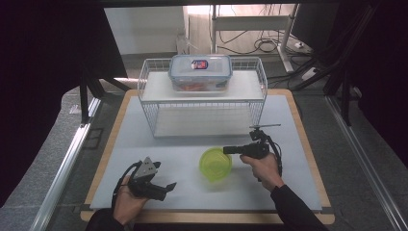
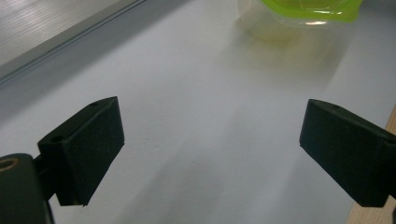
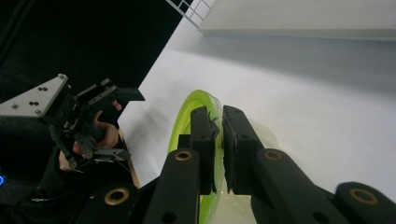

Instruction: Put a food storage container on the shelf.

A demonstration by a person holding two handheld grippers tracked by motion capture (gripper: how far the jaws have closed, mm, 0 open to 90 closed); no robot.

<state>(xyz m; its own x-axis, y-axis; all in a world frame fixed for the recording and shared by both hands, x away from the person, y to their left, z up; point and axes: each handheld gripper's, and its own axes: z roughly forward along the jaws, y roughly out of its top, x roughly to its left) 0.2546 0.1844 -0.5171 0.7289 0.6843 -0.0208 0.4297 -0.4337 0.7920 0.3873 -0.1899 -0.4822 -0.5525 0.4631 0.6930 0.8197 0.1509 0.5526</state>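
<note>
A round clear container with a lime-green lid (image 1: 215, 163) sits on the white mat, front of centre. My right gripper (image 1: 226, 150) comes at it from the right, turned on its side. In the right gripper view its jaws (image 3: 219, 126) stand nearly together with the green rim (image 3: 183, 122) pinched between the pads. My left gripper (image 1: 166, 190) rests in a hand at the front left, apart from the container. Its jaws (image 2: 210, 140) are wide open over bare mat, and the container (image 2: 303, 11) lies well ahead of them.
A white wire rack (image 1: 146, 103) stands at the back of the mat. A clear box with a blue-rimmed lid (image 1: 200, 72) sits on its top shelf. The wooden board's edge (image 1: 308, 144) frames the mat. The left gripper (image 3: 122, 123) lies beyond the container.
</note>
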